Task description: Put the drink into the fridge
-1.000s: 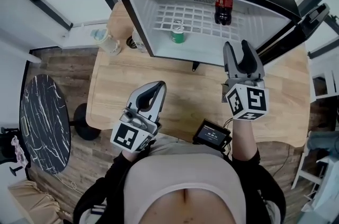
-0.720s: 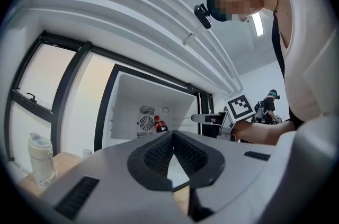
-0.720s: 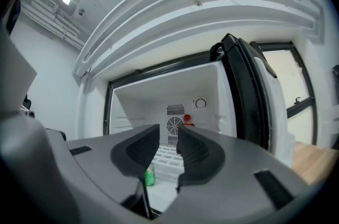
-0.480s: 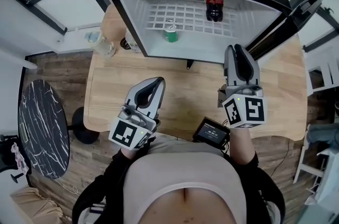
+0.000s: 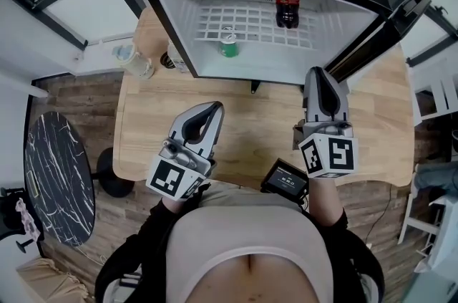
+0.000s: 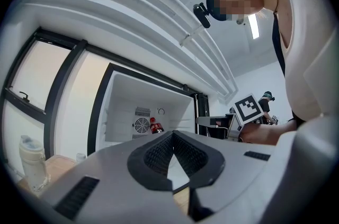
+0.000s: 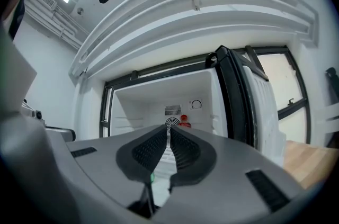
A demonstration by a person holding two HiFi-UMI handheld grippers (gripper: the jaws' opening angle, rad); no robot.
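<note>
The small fridge (image 5: 179, 29) stands open on the wooden table (image 5: 250, 130), its door (image 5: 386, 29) swung out to the right. On its wire shelf stand a dark cola bottle (image 5: 287, 8) at the back and a green can (image 5: 228, 42) nearer the front. My right gripper (image 5: 320, 72) hovers over the table just in front of the fridge; its jaws are closing and meet with nothing between them. In the right gripper view the gripper (image 7: 169, 130) points at the cola bottle (image 7: 184, 121). My left gripper (image 5: 215, 112) is shut and empty, lower left over the table, and also faces the fridge (image 6: 137, 106).
A black device (image 5: 285, 181) lies at the table's near edge between my arms. A clear plastic bottle (image 5: 136, 59) and a dark item (image 5: 172, 59) stand left of the fridge. A round dark marble table (image 5: 54, 176) is on the floor at left.
The right gripper's jaws went from spread open to closed, and it drew back a little from the fridge opening. The left gripper kept its place and stayed shut.
</note>
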